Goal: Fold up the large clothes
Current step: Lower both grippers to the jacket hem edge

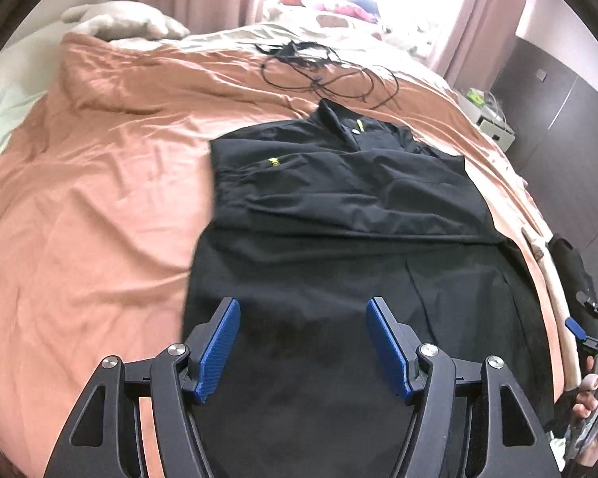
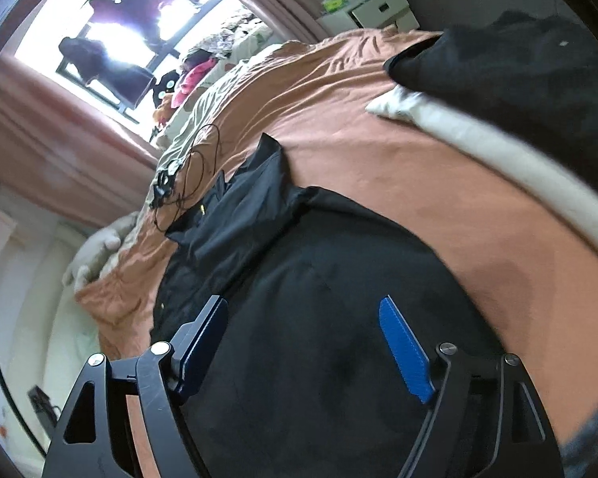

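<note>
On the orange bedsheet [image 1: 99,199] the black jacket [image 1: 339,207] lay partly folded, sides apparently turned in, while left gripper [image 1: 303,342] and right gripper [image 2: 303,342] hung released, empty, a final fold seemingly remaining.

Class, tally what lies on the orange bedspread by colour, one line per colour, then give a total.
Black: 2, the jacket and the tangled cable.
Beige or cream: 1, the pillow at the bedspread's far edge.
Total: 3
</note>
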Demonstrator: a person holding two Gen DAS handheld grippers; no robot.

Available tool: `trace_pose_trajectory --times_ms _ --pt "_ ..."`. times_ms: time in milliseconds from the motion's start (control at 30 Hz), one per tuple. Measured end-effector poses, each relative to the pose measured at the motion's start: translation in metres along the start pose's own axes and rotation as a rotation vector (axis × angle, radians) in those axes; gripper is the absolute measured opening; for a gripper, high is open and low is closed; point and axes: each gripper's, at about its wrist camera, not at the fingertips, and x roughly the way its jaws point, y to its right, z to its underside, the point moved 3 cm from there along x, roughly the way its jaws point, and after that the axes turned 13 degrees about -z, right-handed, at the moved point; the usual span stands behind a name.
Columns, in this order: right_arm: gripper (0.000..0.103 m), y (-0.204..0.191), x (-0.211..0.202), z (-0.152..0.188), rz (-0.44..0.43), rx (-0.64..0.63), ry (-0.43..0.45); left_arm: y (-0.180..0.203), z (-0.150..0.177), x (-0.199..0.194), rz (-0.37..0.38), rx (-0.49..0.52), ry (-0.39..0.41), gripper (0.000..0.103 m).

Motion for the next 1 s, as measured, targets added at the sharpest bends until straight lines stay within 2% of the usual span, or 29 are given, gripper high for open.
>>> trace_pose_trajectory --times_ms 400,567,900,1000 --pt "0.079 0.019 -0.101 0.037 0.088 -0.128 0.018 -0.066 0.095 -0.067 -0.016 -0.137 0.012 0.067" --pt "0.079 0.032 -0.13 0.052 0.133 -0.168 0.013 -0.089 0.137 -0.093 -0.011 -0.193 0.015 0.067" --pt "0.079 0.06 -0.164 0.075 0.152 -0.226 0.022 -0.11 0.192 -0.103 0.036 -0.285 0.018 0.067" --pt "0.079 0.067 -0.166 0.08 0.14 -0.231 0.018 -0.11 0.207 -0.099 0.051 -0.301 0.013 0.063"
